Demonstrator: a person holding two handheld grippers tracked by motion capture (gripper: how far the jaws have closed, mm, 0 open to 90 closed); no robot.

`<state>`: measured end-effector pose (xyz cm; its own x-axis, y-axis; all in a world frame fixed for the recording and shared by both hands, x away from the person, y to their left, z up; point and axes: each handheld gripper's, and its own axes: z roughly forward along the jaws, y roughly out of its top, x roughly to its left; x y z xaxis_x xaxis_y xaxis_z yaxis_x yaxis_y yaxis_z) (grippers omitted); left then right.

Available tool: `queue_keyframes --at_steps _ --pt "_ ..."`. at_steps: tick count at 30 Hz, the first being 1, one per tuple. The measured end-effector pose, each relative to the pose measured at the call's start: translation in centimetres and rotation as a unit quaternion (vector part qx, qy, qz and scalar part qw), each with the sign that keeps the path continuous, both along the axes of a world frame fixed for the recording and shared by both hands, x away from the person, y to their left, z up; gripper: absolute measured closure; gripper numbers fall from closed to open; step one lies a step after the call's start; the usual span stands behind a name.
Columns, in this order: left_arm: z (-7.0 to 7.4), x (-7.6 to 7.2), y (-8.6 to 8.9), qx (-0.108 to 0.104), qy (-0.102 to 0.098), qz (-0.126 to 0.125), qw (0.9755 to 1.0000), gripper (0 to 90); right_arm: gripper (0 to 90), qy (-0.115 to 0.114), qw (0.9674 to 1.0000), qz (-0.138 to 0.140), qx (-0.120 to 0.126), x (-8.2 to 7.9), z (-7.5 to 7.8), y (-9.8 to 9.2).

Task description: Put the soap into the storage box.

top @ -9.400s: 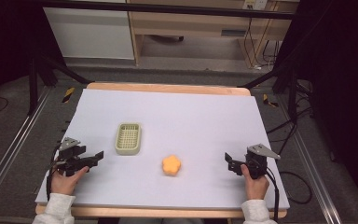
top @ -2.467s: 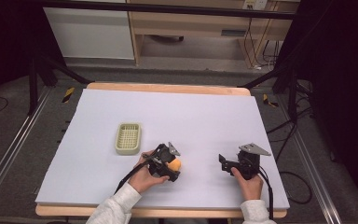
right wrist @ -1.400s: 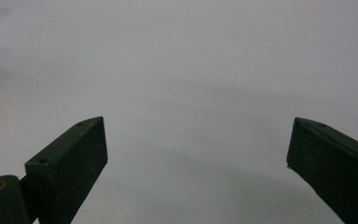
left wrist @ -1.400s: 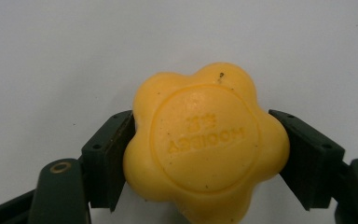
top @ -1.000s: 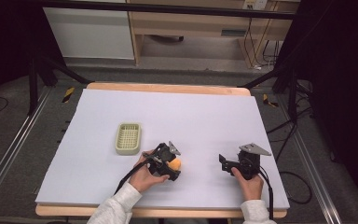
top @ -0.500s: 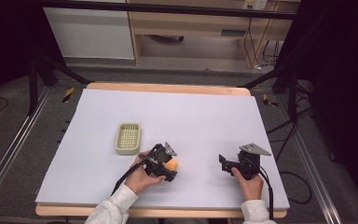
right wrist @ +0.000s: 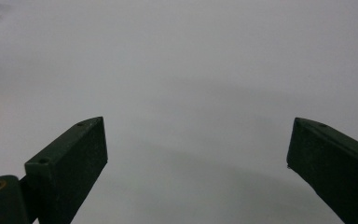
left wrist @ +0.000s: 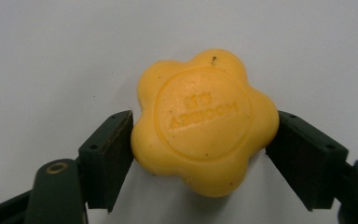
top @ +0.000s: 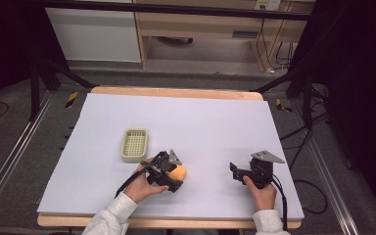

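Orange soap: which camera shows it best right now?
The left gripper view: the orange soap sits large between the left gripper jaws, both pads touching its sides, stamped lettering visible. The high view shows it small, half hidden by that gripper. The right gripper view gives bare table.

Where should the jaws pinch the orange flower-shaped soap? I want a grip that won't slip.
Across its scalloped edge, low from the side: the soap lies flat on the table, and the left gripper already has both pads against opposite lobes.

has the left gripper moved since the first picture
Yes. The left gripper was at the table's near left edge, left of the green basket; now it sits right of the basket, jaws closed on the yellow soap.
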<state>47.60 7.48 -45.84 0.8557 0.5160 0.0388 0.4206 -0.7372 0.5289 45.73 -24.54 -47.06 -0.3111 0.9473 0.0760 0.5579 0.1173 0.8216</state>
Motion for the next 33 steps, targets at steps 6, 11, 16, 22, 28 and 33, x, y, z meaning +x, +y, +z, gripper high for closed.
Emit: queue_keyframes --at_steps 6,11,16,22,28,33 --pt "0.07 -0.21 -0.35 0.011 0.000 0.016 0.9998 25.7 5.4 0.000 1.0000 -0.001 0.001 0.01 -0.01 -0.01" --pt "0.12 -0.40 -0.47 0.015 0.000 0.022 0.9996 25.8 5.4 -0.001 1.0000 -0.002 0.001 -0.02 0.05 -0.09" --pt "0.01 0.00 -0.16 0.005 0.001 0.001 1.0000 25.5 5.4 -0.001 1.0000 -0.002 0.002 -0.02 0.04 -0.04" --pt "-0.49 0.40 -0.63 0.009 0.002 -0.010 0.9999 25.6 5.4 0.000 1.0000 -0.002 0.003 -0.02 0.04 -0.04" --pt "-0.39 0.43 -0.80 0.011 0.008 0.005 0.9999 26.4 5.4 -0.001 1.0000 -0.002 0.002 0.00 0.04 -0.09" --pt "-0.41 0.37 -0.79 0.005 0.011 0.016 0.9998 26.7 5.4 -0.001 1.0000 -0.002 0.003 -0.01 0.05 -0.09"
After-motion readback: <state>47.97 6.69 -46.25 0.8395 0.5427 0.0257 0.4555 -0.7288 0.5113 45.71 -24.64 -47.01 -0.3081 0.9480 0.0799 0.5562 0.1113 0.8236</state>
